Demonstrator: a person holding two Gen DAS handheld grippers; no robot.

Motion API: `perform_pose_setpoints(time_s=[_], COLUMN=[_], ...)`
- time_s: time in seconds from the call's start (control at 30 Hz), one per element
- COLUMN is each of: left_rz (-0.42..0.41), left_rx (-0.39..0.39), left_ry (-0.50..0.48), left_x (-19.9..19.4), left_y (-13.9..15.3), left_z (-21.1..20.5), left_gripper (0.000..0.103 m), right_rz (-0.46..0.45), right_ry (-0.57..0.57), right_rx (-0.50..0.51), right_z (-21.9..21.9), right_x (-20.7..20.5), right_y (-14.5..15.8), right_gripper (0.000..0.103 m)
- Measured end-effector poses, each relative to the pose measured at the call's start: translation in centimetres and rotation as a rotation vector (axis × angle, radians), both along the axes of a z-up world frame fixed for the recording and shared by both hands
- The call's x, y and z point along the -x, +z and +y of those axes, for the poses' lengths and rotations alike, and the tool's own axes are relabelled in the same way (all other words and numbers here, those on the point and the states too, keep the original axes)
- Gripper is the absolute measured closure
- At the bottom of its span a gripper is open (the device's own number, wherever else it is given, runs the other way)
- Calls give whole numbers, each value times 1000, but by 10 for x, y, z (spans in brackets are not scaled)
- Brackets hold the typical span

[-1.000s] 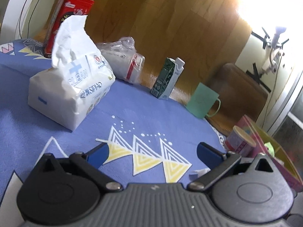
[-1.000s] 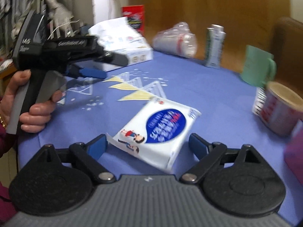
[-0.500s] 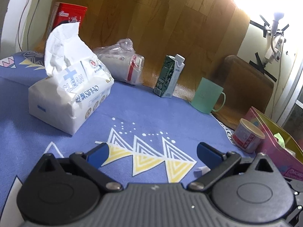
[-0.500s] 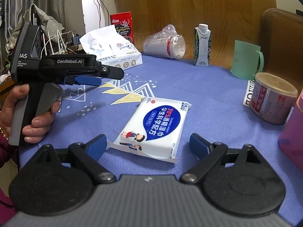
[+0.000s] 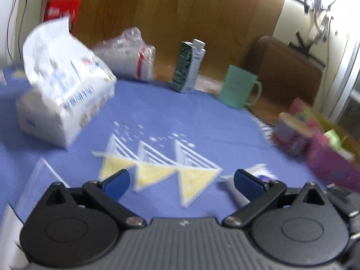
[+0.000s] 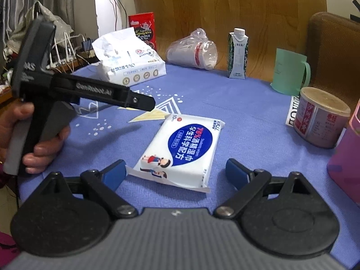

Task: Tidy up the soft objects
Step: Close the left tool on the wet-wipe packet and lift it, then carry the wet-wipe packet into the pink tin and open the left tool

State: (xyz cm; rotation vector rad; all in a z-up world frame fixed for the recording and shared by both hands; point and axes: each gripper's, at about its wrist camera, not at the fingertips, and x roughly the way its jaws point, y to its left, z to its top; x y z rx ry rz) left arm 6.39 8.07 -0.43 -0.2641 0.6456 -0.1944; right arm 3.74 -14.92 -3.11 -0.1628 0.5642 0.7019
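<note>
A flat white wet-wipes pack (image 6: 183, 150) with a blue label lies on the blue tablecloth (image 6: 247, 117), its near end between the blue fingertips of my open right gripper (image 6: 175, 174), untouched. A corner of the same pack (image 5: 256, 172) shows behind the right finger of my open left gripper (image 5: 181, 183), which holds nothing. A white soft tissue pack (image 5: 63, 103), (image 6: 129, 60) sits far left. The left gripper's black body (image 6: 67, 94), held by a hand, hovers left of the wipes.
Along the back stand a red box (image 6: 142, 28), bagged paper cups (image 6: 193, 50), a milk carton (image 6: 238, 52) and a green mug (image 6: 290, 74). A pink tin (image 6: 319, 117) and a pink box (image 6: 346, 157) sit at the right. The left wrist view is motion-blurred.
The left gripper has swung right, bringing the mug, tin and pink box further into its view. The right gripper has moved closer to the wipes pack. Both stay open.
</note>
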Motion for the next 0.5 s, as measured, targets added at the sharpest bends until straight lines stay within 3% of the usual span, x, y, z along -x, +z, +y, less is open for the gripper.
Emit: perform_pose_setpoints(time_s=[0.1, 0.17, 0.33, 0.43, 0.5], left_rz=[31, 41, 79, 54, 39], left_rx=[92, 108, 57, -21, -42], left_ry=[-62, -102, -179, -202, -229], left_x=[5, 7, 6, 8, 7], left_y=[4, 6, 1, -1, -3], left_z=[-6, -16, -49, -70, -79], left_gripper=[1, 1, 5, 12, 17], right_rz=[-13, -17, -14, -21, -32], right_ry=[16, 18, 1, -9, 1], right_rx=[25, 32, 23, 30, 21], right_z=[4, 4, 3, 7, 7], right_x=[5, 6, 6, 5, 6], right_y=[-1, -1, -2, -2, -1], right_gripper=[5, 5, 5, 6, 22])
